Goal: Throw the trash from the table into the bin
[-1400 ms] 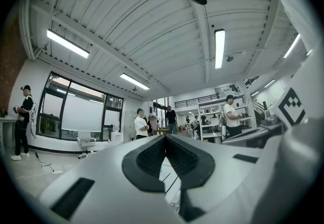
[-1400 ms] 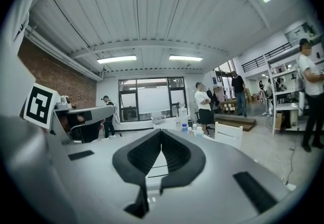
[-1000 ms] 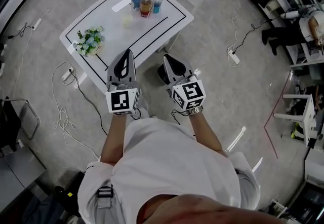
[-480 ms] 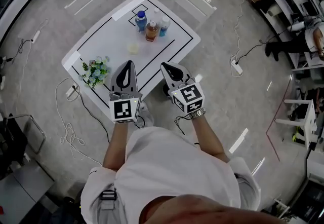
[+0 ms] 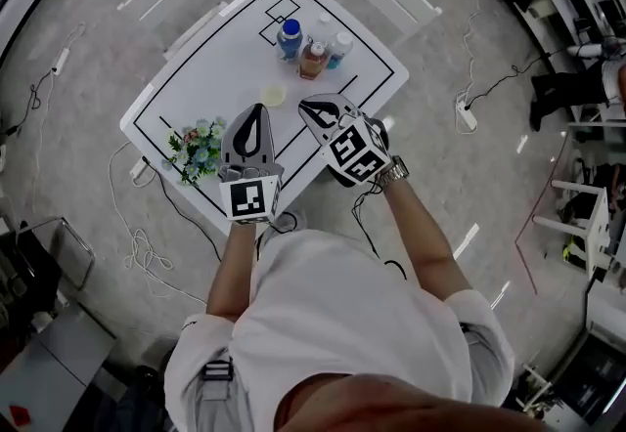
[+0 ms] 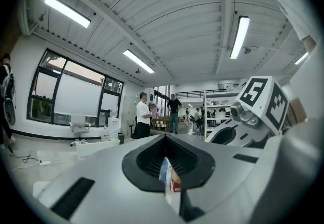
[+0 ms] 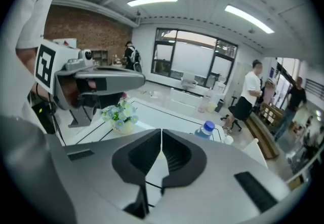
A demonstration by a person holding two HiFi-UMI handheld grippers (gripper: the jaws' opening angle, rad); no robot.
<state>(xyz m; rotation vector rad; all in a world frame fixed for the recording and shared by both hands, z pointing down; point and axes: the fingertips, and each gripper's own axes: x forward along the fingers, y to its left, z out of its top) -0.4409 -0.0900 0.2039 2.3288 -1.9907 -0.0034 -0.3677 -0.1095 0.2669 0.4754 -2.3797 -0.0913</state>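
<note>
White table (image 5: 210, 68) holds a small pale-yellow scrap (image 5: 273, 96), likely the trash, just beyond the left gripper (image 5: 257, 112) and right gripper (image 5: 307, 108). Both grippers' fingers are pressed together, empty. Arriving unopened could shove the scrap into the far bottles (image 5: 313, 44), toppling them.

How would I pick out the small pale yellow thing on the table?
Start at the white table with black lines. Between the flowers at its left edge and the three bottles at its far corner sits a small pale yellow thing, alone near the middle. It is low and roundish, unlike the tall capped bottles and the leafy flowers.
</note>
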